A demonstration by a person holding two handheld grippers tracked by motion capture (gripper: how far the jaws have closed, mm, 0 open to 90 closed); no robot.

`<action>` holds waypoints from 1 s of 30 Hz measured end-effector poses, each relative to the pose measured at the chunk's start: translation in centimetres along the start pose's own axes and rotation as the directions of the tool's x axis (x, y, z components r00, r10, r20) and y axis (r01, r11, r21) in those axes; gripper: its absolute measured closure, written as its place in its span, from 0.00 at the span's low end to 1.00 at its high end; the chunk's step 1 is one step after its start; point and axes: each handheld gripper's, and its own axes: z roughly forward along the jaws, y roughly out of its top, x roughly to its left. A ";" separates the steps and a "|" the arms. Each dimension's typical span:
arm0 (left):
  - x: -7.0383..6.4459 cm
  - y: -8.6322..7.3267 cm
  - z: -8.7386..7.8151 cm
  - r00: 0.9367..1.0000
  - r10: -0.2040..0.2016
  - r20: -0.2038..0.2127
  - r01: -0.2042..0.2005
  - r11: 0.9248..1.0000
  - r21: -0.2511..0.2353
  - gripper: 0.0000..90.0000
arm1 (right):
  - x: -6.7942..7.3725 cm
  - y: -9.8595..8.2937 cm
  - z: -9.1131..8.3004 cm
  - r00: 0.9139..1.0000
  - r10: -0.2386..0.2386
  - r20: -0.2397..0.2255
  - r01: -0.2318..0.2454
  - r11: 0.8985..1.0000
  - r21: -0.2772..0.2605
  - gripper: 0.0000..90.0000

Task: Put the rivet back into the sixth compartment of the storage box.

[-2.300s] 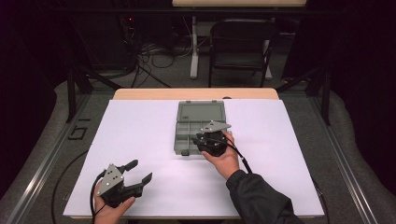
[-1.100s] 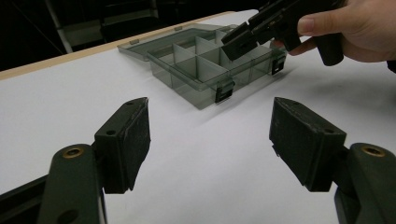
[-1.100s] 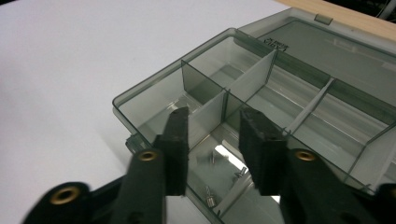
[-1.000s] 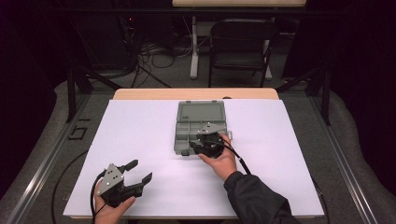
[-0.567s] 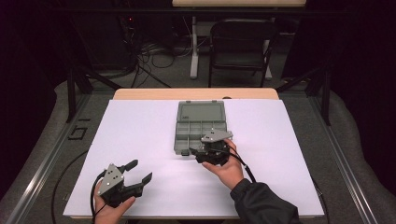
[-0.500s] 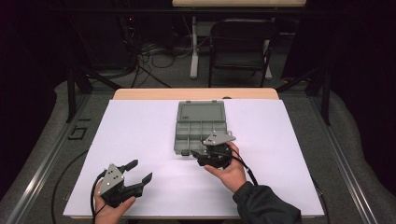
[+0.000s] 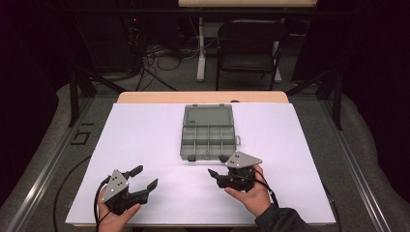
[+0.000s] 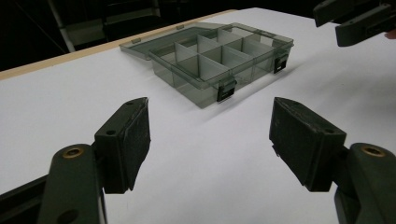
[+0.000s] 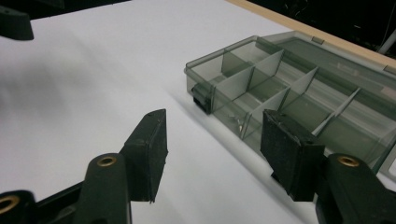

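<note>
On the white table (image 7: 145,130): one open organizer box (image 7: 208,131), two tongs, both released.

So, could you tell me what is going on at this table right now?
A person sits at a white-covered table with a hand-held gripper in each hand. A clear grey compartment box lies open in the middle, its lid folded flat behind it. The right hand-held gripper is open and sits just in front of the box's near edge, touching nothing. The left hand-held gripper is open too, resting off to the side near the table's front edge.
</note>
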 end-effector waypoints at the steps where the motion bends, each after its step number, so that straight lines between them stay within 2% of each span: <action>1: 0.0 0.0 0.0 1.000 0.000 0.000 0.000 1.000 0.000 0.33 | 0.0 0.0 0.0 1.000 0.000 0.000 0.000 1.000 0.000 0.46; 6: 0.0 0.0 0.0 1.000 0.000 -0.002 0.000 1.000 -0.007 0.33 | 0.6 -1.2 -0.6 1.000 -0.017 -0.002 0.017 1.000 0.006 0.46; 13: 0.0 0.0 -0.1 1.000 0.000 0.000 0.000 1.000 -0.002 0.33 | 0.9 -2.0 -1.5 1.000 -0.022 0.003 0.022 1.000 0.000 0.46; 16: 0.0 0.0 -0.1 1.000 0.001 0.000 -0.001 1.000 -0.003 0.33 | 0.9 -2.5 -1.7 1.000 -0.027 0.012 0.027 1.000 -0.002 0.46; 22: 0.0 0.0 0.0 1.000 -0.002 -0.001 0.002 1.000 -0.006 0.33 | 0.6 -3.6 -1.5 1.000 -0.015 0.019 0.015 0.999 0.029 0.46; 26: 0.0 0.0 0.0 1.000 -0.001 0.000 0.001 1.000 -0.007 0.33 | 0.5 -3.7 -1.5 1.000 -0.011 0.023 0.010 1.000 0.029 0.45; 30: 0.0 0.0 0.1 1.000 -0.001 -0.001 0.001 1.000 -0.008 0.33 | 0.4 -3.7 -1.8 0.998 -0.030 0.046 0.029 0.999 0.027 0.45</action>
